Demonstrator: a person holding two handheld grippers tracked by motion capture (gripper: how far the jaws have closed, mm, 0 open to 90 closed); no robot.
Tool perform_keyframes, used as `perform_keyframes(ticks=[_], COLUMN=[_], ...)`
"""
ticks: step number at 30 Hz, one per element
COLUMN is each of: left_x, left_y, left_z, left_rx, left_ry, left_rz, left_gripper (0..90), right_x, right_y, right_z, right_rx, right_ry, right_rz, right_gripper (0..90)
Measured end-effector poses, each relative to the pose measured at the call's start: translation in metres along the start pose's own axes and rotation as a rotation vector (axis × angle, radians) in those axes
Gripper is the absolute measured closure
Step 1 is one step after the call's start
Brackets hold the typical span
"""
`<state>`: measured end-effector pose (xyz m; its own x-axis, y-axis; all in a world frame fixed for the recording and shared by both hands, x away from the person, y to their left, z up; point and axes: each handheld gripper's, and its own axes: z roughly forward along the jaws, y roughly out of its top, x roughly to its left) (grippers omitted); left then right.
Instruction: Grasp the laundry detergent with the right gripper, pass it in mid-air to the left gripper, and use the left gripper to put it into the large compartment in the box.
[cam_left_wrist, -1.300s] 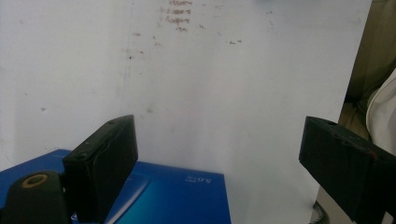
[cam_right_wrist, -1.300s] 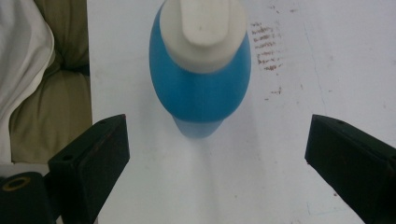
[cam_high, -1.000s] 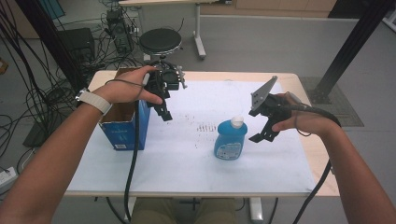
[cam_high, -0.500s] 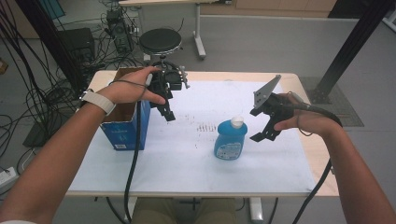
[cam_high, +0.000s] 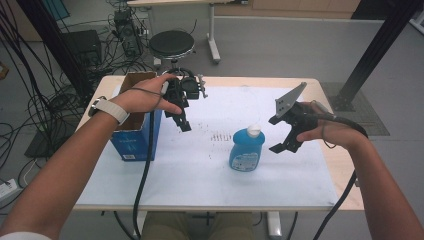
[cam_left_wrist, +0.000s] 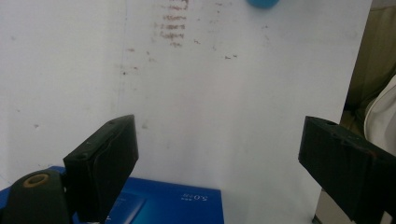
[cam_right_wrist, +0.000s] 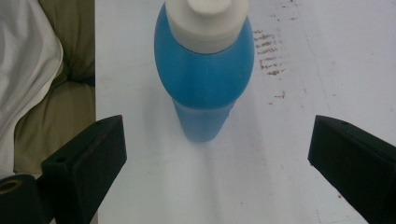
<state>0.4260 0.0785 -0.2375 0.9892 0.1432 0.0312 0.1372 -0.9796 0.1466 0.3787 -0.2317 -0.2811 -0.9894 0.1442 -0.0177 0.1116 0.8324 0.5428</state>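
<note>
A blue bottle (cam_high: 246, 152) with a white cap (cam_high: 254, 131) stands upright on the white-covered table (cam_high: 200, 175), right of centre. My right gripper (cam_high: 278, 134) hovers just to its right, open, with a small gap between them. In the right gripper view the bottle (cam_right_wrist: 205, 70) stands ahead of the open right gripper (cam_right_wrist: 217, 126), beyond the jaw tips. My left gripper (cam_high: 183, 122) hangs open above the table beside an open blue cardboard box (cam_high: 134, 142) at the left edge. The left gripper (cam_left_wrist: 219, 128) holds nothing, with the box's corner (cam_left_wrist: 163, 205) below it.
Reddish-brown smudges (cam_high: 220, 135) mark the white sheet between the grippers. A round black stool (cam_high: 172, 44) and tangled cables (cam_high: 45, 100) lie beyond the far and left edges. A black frame post (cam_high: 370, 55) stands at the back right. The person's lap (cam_right_wrist: 56, 93) is at the near edge.
</note>
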Motion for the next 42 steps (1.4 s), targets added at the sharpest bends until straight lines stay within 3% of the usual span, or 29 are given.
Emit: perform_keyframes(ticks=[10, 26, 42], left_x=[0.001, 0.003, 0.004], left_y=[0.002, 0.000, 0.001], left_z=[0.002, 0.004, 0.011], left_rx=[0.004, 0.002, -0.007], left_ry=[-0.002, 0.004, -0.004], left_rz=[0.001, -0.007, -0.015], left_gripper=[12.4, 12.4, 12.4], right_x=[-0.001, 0.000, -0.001], right_y=[0.001, 0.002, -0.005], right_z=[0.011, 0.018, 0.035], right_rx=[-0.009, -0.042, -0.064], right_ry=[0.026, 0.027, 0.041], right_rz=[-0.012, -0.032, -0.019], right_gripper=[3.8, 3.6, 3.2])
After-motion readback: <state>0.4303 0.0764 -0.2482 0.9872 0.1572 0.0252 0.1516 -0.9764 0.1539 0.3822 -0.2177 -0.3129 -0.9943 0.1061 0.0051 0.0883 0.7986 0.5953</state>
